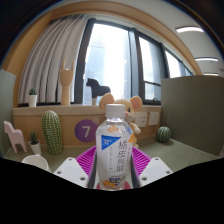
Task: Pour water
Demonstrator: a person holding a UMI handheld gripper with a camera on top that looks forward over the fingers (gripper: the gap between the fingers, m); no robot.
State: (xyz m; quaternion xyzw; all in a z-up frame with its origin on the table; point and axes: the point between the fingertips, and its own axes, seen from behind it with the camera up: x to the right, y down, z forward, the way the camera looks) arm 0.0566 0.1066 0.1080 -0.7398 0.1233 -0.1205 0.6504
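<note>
- Between your fingers (72,168) stands the water bottle (116,148), upright, white cap on top; the gripper (113,172) appears clenched on its lower body.
- Left of it sits a white cup (35,161).
- Beyond, a green cactus (52,131) and purple ball (87,129) stand near the window.

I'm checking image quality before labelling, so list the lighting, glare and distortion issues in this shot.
Gripper view: strong fisheye bends the window frame and ceiling lines into curves; daylight blows the panes out to near white, leaving the shelf figures dark against them; the ceiling lights glare as bright strips; the water bottle, held between the fingers of the gripper, is evenly lit and its label is readable.
</note>
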